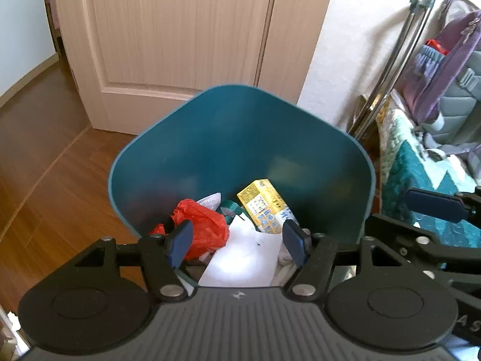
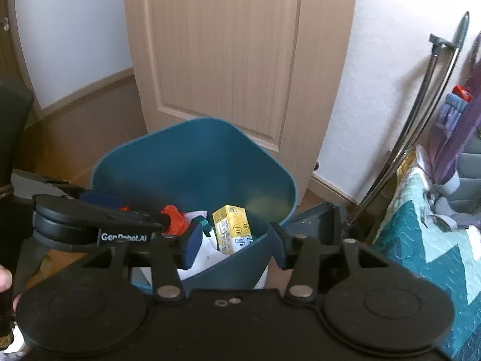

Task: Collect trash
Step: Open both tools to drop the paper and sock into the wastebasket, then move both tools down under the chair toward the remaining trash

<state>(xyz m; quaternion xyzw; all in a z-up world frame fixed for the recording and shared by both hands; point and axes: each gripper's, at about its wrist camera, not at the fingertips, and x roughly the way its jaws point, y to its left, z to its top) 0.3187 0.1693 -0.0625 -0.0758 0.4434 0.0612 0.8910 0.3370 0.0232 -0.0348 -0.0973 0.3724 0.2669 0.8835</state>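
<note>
While over the bin (image 1: 240,138), both tools' (image 1: 239,242) jaws apart.

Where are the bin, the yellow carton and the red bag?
bin (image 1: 240,126), left wrist view, inner back wall.
yellow carton (image 2: 231,228), right wrist view, its printed front face.
red bag (image 1: 204,225), left wrist view, middle of the crumpled plastic.

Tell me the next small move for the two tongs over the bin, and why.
Probably lift both away from the bin. The left tongs and right tongs are open and hold nothing, while the red bag, yellow carton and white paper already lie inside, so this drop looks done.
</note>
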